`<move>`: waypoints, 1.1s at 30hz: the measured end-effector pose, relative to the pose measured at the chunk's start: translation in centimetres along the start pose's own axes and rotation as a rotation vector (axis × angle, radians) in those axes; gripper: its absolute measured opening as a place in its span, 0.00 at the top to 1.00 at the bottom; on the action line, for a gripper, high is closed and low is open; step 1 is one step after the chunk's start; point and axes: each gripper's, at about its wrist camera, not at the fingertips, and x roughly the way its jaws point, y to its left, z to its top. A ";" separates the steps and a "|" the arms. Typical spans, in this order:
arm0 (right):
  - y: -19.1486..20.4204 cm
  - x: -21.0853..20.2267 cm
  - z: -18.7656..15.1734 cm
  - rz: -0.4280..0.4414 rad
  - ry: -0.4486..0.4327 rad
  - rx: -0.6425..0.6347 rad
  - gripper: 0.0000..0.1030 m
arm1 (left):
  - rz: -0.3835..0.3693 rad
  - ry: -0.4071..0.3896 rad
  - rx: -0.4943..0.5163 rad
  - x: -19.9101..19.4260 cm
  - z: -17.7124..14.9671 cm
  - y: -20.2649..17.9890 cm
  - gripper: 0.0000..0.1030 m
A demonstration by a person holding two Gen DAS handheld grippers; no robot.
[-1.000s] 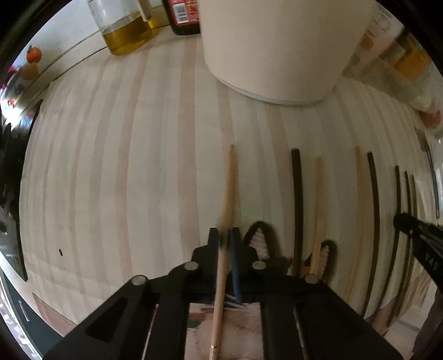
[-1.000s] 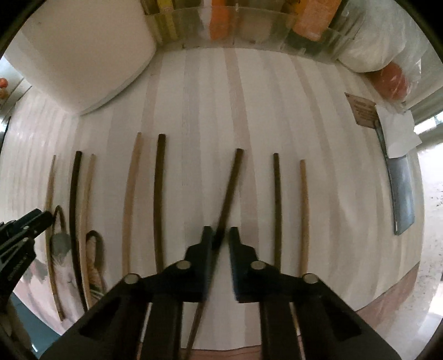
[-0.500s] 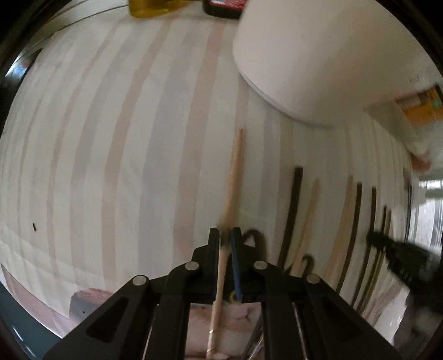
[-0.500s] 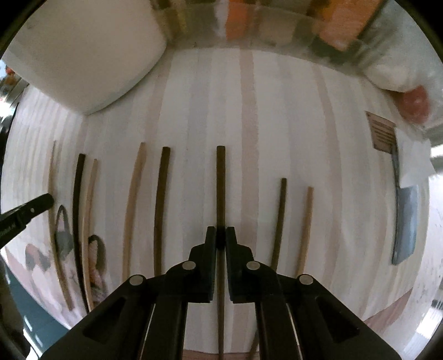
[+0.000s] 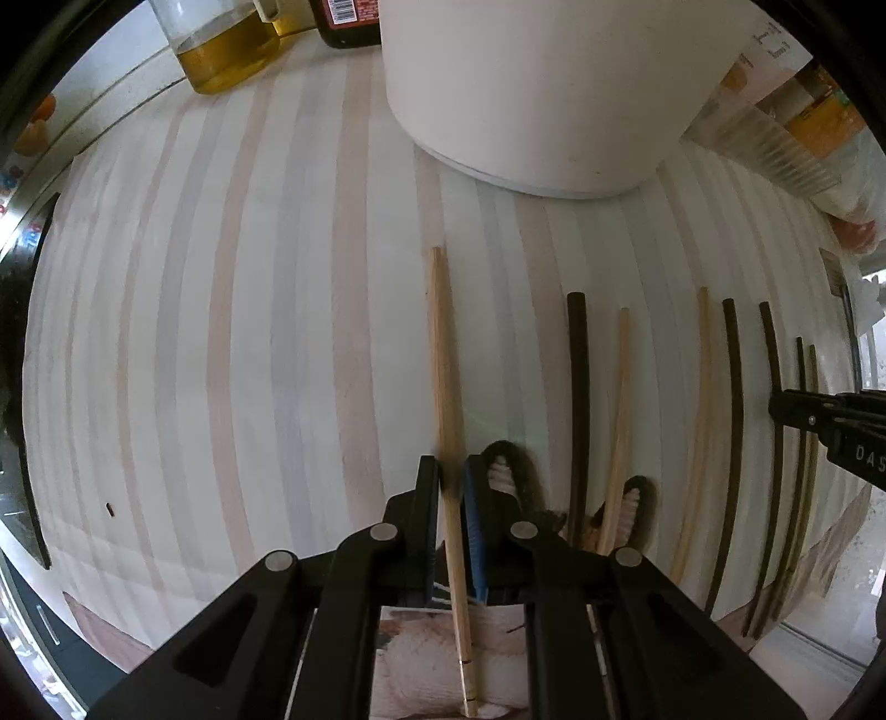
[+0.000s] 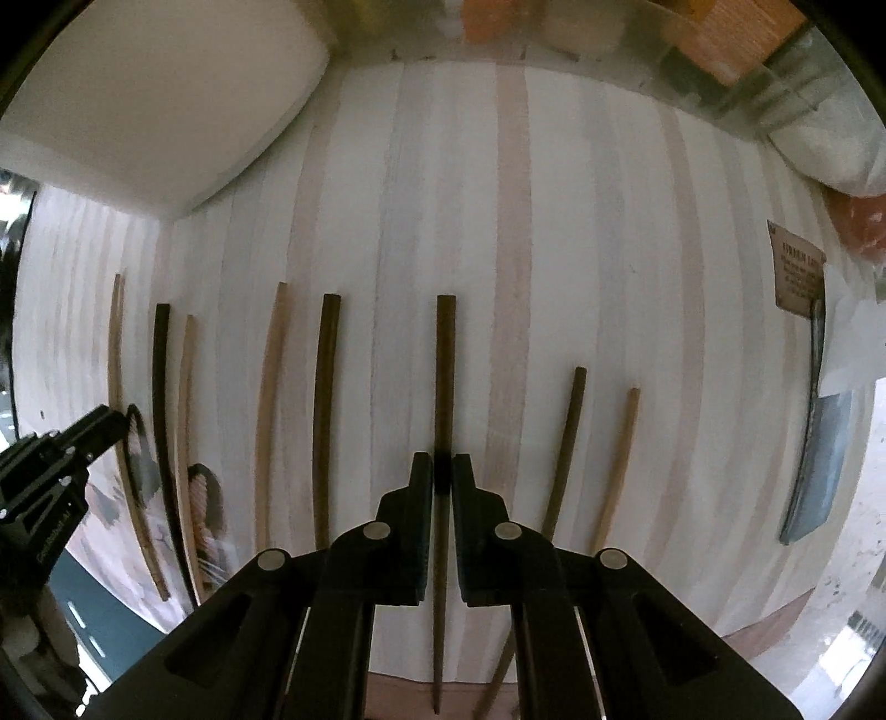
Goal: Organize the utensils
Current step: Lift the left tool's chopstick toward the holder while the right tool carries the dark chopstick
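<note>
Several chopsticks lie side by side on a pale striped board (image 5: 221, 332). My left gripper (image 5: 449, 476) is shut on a light wooden chopstick (image 5: 443, 354) that points away, at the left end of the row. My right gripper (image 6: 443, 471) is shut on a dark brown chopstick (image 6: 444, 376), straight in line with the others. Dark and light chopsticks (image 6: 325, 399) lie to its left, and two more (image 6: 570, 432) to its right. The right gripper shows at the right edge of the left wrist view (image 5: 819, 415); the left gripper shows at the left edge of the right wrist view (image 6: 83, 437).
A large white round container (image 5: 542, 83) stands at the back of the board. An oil jar (image 5: 227, 44) and a dark bottle (image 5: 349, 22) stand behind at the left. A clear bin of packets (image 6: 692, 50), bags and a paper card (image 6: 800, 271) sit at the right.
The dark chopstick in my right gripper has turned from a slant to straight, parallel with the row. My left gripper still grips the light chopstick; its view swung and came back.
</note>
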 end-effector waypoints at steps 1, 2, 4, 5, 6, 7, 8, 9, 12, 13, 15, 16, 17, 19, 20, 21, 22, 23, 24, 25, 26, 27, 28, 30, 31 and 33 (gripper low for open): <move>1.0 0.4 -0.1 -0.004 0.000 -0.001 0.92 | 0.003 0.001 0.002 0.1 0.0 0.1 0.91; 1.1 0.4 0.0 -0.007 0.000 -0.004 0.92 | 0.006 0.002 0.002 0.2 0.0 0.0 0.91; 1.4 0.2 0.2 -0.012 -0.003 -0.007 0.93 | 0.016 0.003 0.009 0.4 0.6 -1.5 0.91; 1.5 0.2 0.2 -0.014 -0.004 -0.010 0.93 | 0.022 0.000 0.013 0.5 0.5 -1.6 0.91; 1.7 0.1 0.3 -0.019 -0.005 -0.012 0.93 | 0.029 -0.003 0.018 0.8 0.7 -1.6 0.92; 1.9 -0.2 0.3 -0.022 -0.006 -0.014 0.93 | 0.034 -0.007 0.026 0.7 0.7 -1.9 0.94; 2.2 -0.3 0.1 -0.027 -0.008 -0.016 0.93 | 0.039 -0.016 0.033 0.5 0.8 -2.4 0.95; 2.5 -0.2 -0.1 -0.034 -0.010 -0.018 0.93 | 0.043 -0.024 0.036 0.3 0.3 -2.3 0.95; 3.9 0.2 -1.3 -0.058 -0.027 -0.023 0.93 | 0.056 -0.052 0.031 0.3 0.2 -2.8 0.96; 4.3 0.3 -1.7 -0.070 -0.039 -0.027 0.93 | 0.061 -0.055 0.030 0.4 0.2 -2.8 0.96; 4.6 0.2 -2.4 -0.071 -0.065 -0.018 0.94 | 0.064 -0.072 0.027 0.0 -0.1 -3.1 0.96; 4.3 -0.1 -2.8 -0.066 -0.088 -0.017 0.94 | 0.066 -0.084 0.027 -0.4 -0.4 -3.2 0.96; 4.2 -0.1 -3.2 -0.058 -0.107 -0.013 0.94 | 0.068 -0.094 0.029 -0.8 -0.6 -3.3 0.96; 3.7 -0.4 -4.3 -0.033 -0.138 0.013 0.94 | 0.063 -0.119 0.022 -1.8 -1.1 -3.4 0.96; 3.5 -0.6 -4.9 -0.017 -0.158 0.026 0.94 | 0.063 -0.129 0.023 -2.3 -1.2 -3.3 0.96; 3.4 -0.9 -5.5 -0.007 -0.182 0.035 0.94 | 0.062 -0.146 0.019 -3.0 -1.4 -3.3 0.96; 3.2 -1.3 -6.0 -0.003 -0.203 0.040 0.94 | 0.058 -0.161 0.020 -3.6 -1.5 -3.3 0.96; 3.2 -1.7 -6.5 0.004 -0.225 0.045 0.94 | 0.059 -0.174 0.024 -4.2 -1.7 -3.4 0.96; 3.1 -2.2 -7.0 0.012 -0.248 0.047 0.94 | 0.058 -0.183 0.023 -4.8 -1.6 -3.4 0.96; 3.0 -2.6 -7.3 0.016 -0.266 0.049 0.94 | 0.050 -0.192 0.027 -5.4 -1.7 -3.4 0.96; 2.9 -3.0 -7.7 0.019 -0.287 0.053 0.94 | 0.045 -0.198 0.029 -5.8 -1.8 -3.5 0.96; 2.9 -3.5 -8.1 0.027 -0.308 0.056 0.94 | 0.040 -0.210 0.031 -6.5 -1.9 -3.5 0.96; 2.9 -3.8 -8.4 0.032 -0.320 0.056 0.94 | 0.040 -0.221 0.037 -7.1 -1.9 -3.5 0.96; 2.8 -4.7 -9.3 0.041 -0.362 0.065 0.94 | 0.042 -0.246 0.046 -8.2 -1.7 -3.6 0.96; 2.7 -5.1 -9.6 0.046 -0.376 0.070 0.94 | 0.040 -0.256 0.048 -8.6 -1.8 -3.6 0.96; 2.4 -6.4 -9.8 0.057 -0.421 0.080 0.94 | 0.034 -0.279 0.051 -9.7 -1.9 -3.5 0.96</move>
